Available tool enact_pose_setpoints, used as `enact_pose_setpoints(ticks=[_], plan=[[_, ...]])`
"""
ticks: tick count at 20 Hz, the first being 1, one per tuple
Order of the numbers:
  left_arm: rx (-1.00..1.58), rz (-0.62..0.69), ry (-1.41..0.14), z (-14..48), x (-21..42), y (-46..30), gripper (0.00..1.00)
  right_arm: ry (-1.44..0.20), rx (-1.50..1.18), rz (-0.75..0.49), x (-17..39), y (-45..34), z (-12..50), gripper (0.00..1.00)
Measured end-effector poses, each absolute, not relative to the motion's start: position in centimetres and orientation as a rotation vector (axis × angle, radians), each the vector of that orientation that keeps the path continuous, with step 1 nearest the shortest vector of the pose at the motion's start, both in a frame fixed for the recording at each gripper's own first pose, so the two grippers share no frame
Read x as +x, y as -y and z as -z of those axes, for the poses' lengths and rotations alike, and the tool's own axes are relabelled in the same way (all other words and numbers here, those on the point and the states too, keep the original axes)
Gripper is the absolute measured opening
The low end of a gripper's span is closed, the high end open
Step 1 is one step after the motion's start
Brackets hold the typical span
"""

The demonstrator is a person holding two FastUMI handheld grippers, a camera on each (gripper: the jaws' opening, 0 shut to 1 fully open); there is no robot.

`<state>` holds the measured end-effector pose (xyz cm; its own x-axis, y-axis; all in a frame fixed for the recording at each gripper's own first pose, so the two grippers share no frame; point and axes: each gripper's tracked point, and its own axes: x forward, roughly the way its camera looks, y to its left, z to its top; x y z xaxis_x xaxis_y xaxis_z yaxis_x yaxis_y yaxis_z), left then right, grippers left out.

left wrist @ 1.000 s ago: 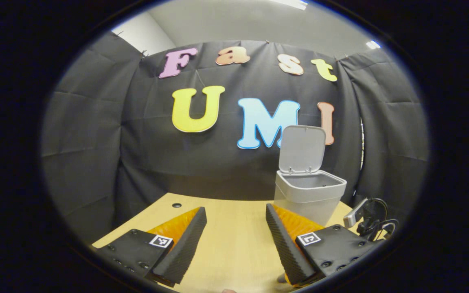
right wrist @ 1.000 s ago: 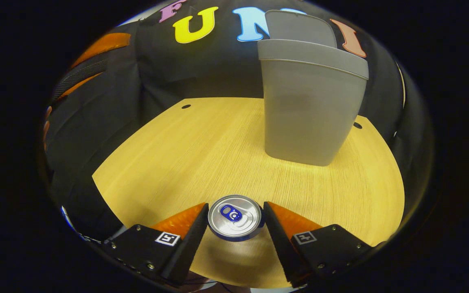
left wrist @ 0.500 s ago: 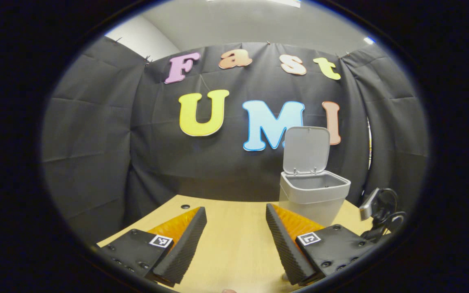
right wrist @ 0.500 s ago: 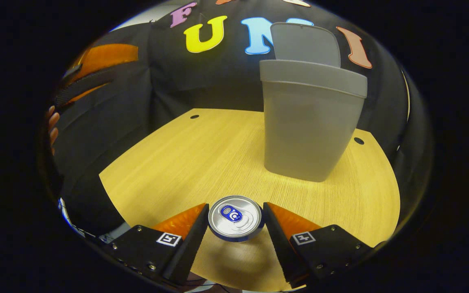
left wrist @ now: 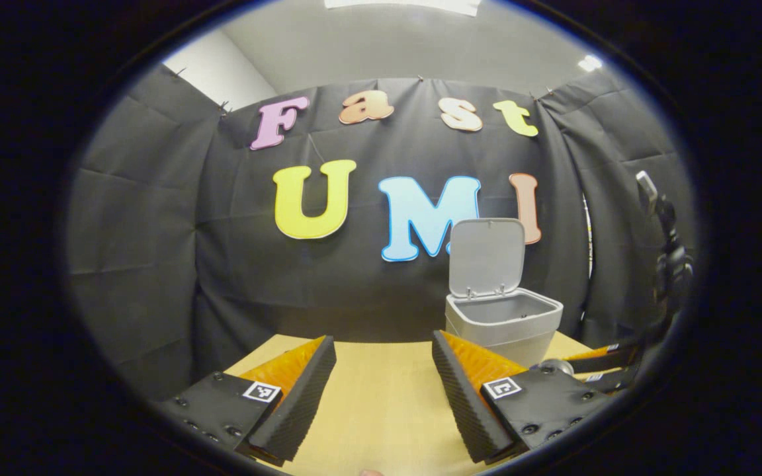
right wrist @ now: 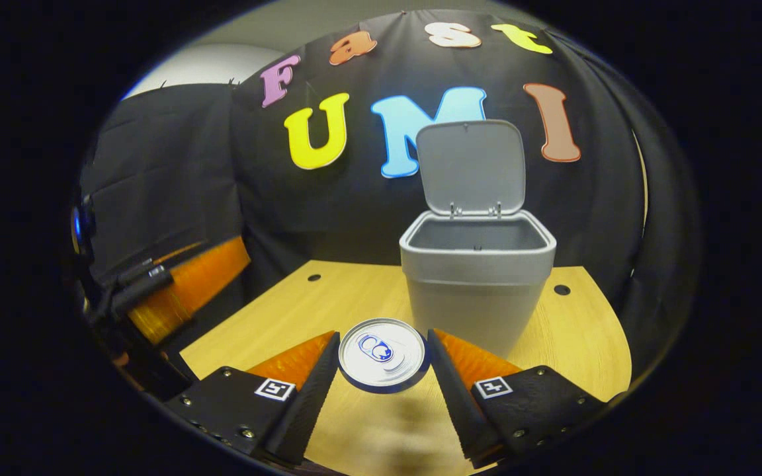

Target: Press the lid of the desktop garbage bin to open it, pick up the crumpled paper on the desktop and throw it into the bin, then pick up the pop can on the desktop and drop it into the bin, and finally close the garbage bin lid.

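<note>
My right gripper [right wrist: 382, 354] is clenched on the pop can [right wrist: 383, 354], both fingers pressing its sides, the can upright with its top facing my camera and lifted off the desk [right wrist: 579, 344]. The garbage bin [right wrist: 477, 277] stands at about 1 o'clock from the can, just beyond it, lid [right wrist: 471, 166] tipped up and back, so I judge the next move is forward and up over the front rim. My left gripper [left wrist: 383, 370] is released and holds nothing, with the bin at its 1 o'clock, farther off.
</note>
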<state>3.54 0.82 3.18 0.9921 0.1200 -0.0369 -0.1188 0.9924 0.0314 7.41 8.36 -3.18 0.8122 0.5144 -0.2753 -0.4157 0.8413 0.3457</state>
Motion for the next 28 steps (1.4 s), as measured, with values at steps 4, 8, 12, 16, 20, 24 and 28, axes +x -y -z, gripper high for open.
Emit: enact_pose_setpoints(ticks=[4,8,12,16,20,24,28], plan=[[-0.013,-0.117,-0.045,-2.9,4.1,-2.1,0.96,-0.262,0.343,-0.478,9.1,-7.8,-1.0,0.83],[-0.013,-0.132,-0.045,-2.9,4.4,-3.6,0.96,-0.165,0.337,-0.443,11.5,-7.4,-3.7,0.83],[-0.021,-0.143,-0.044,-3.0,4.6,-4.7,0.96,-0.102,0.32,-0.412,13.3,-7.1,-5.0,0.83],[-0.02,-0.152,-0.044,-2.9,4.9,-5.4,0.96,-0.028,0.27,-0.362,15.4,-6.3,-6.0,0.83],[-0.029,-0.159,-0.049,-2.6,5.0,-5.6,0.96,-0.034,0.171,-0.301,17.8,-6.0,-4.3,0.83],[-0.029,-0.168,-0.054,-2.4,5.1,-5.6,0.96,-0.067,0.115,-0.301,19.4,-6.7,-2.6,0.83],[-0.025,-0.176,-0.051,-2.5,4.9,-5.5,0.96,-0.105,0.115,-0.307,20.1,-7.2,-1.5,0.84]])
